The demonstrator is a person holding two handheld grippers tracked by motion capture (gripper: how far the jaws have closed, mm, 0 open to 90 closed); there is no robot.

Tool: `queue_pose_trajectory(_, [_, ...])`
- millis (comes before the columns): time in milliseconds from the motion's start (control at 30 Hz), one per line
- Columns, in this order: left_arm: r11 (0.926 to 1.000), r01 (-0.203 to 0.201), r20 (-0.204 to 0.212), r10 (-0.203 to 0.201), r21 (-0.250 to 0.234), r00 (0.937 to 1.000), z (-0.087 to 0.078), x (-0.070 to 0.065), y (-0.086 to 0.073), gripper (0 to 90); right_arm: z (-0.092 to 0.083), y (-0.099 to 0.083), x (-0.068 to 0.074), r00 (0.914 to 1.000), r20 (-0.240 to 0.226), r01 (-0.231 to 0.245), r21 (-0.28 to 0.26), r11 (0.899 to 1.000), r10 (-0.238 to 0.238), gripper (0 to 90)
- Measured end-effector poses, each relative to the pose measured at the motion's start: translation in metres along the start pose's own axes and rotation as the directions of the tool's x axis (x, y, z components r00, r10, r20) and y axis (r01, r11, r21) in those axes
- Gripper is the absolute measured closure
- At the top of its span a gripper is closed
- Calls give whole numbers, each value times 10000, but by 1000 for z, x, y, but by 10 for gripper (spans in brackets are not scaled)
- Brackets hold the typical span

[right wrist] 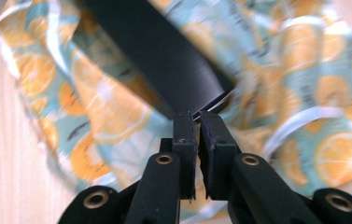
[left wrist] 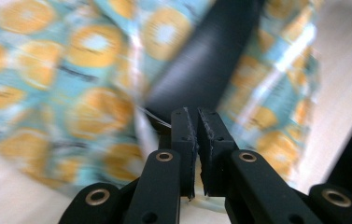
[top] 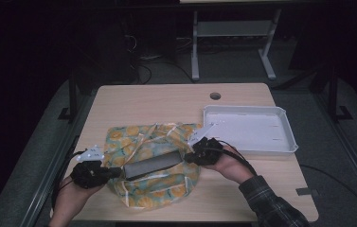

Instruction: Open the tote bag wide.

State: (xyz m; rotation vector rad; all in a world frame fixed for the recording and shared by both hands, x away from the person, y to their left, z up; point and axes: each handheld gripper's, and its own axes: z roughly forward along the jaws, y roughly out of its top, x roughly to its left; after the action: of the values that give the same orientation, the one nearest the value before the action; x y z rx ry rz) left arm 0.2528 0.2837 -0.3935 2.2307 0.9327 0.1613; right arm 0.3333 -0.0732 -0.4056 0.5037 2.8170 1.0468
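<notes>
Left gripper: jaws drawn nearly together, pinching the near-left end of the dark box, seemingly by a thin edge; left hand behind it.
Right gripper: jaws just as narrow, nipping the box's opposite end at its corner; right hand and plaid sleeve trail toward the table's near edge.
Dark box: long and flat, lying slantwise between the two grippers on the cloth.
Cloth: crumpled, teal with orange slices, spread mid-table beneath the box.
White tray: rectangular and shallow, right of the cloth, nothing in it.
Table: pale wood, with a round hole near the far edge.
</notes>
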Motion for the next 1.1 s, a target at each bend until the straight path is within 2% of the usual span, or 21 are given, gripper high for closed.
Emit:
queue_pose_trajectory(67, [9995, -117, 227, 111, 285, 9997, 7, -8, -4, 846, 3, -3, 3, 10000, -62, 45, 159, 9999, -44, 850])
queue_pose_trajectory(133, [9983, -213, 279, 198, 546, 9994, 13, -12, -7, 844, 7, -5, 5, 9998, -129, 139, 282, 9995, -135, 852])
queue_pose_trajectory(200, [9953, -315, 296, 289, 911, 9991, 19, -13, -9, 838, 11, -7, 6, 9997, -223, 73, 501, 9987, -62, 852])
queue_pose_trajectory(400, [9898, -271, 155, 252, 1401, 9996, 30, -13, -13, 828, 22, -12, 4, 9996, -277, 44, 907, 9959, -19, 837])
queue_pose_trajectory(533, [9880, -336, 99, 325, 1509, 9994, 32, -13, -13, 828, 12, -10, 2, 9999, -152, -46, 618, 9981, 55, 777])
queue_pose_trajectory(667, [9872, -421, 78, 414, 1541, 9991, 33, -13, -13, 828, -8, -3, 1, 9999, -105, -27, -338, 9994, 24, 744])
queue_pose_trajectory(733, [9871, -408, 93, 398, 1550, 9992, 33, -13, -13, 830, -10, -1, 2, 9999, -114, -66, -527, 9986, 60, 740])
queue_pose_trajectory(767, [9871, -400, 100, 390, 1547, 9992, 33, -13, -13, 830, -13, 2, 4, 9992, -250, -334, -693, 9970, 317, 740])
queue_pose_trajectory(800, [9868, -403, 108, 391, 1569, 9992, 33, -13, -13, 841, -13, 6, 4, 9992, -240, -336, -1068, 9937, 312, 767])
queue_pose_trajectory(900, [9853, -464, 145, 446, 1646, 9989, 33, -12, -13, 861, -7, 11, 8, 9994, -262, -258, -1073, 9939, 231, 827])
queue_pose_trajectory(1067, [9841, -425, 155, 404, 1727, 9991, 34, -9, -15, 886, 11, 12, 15, 9986, -484, 197, -314, 9993, -212, 875])
queue_pose_trajectory(1100, [9836, -426, 142, 407, 1753, 9991, 34, -8, -15, 887, 13, 11, 15, 9978, -469, 453, -260, 9986, -465, 876])
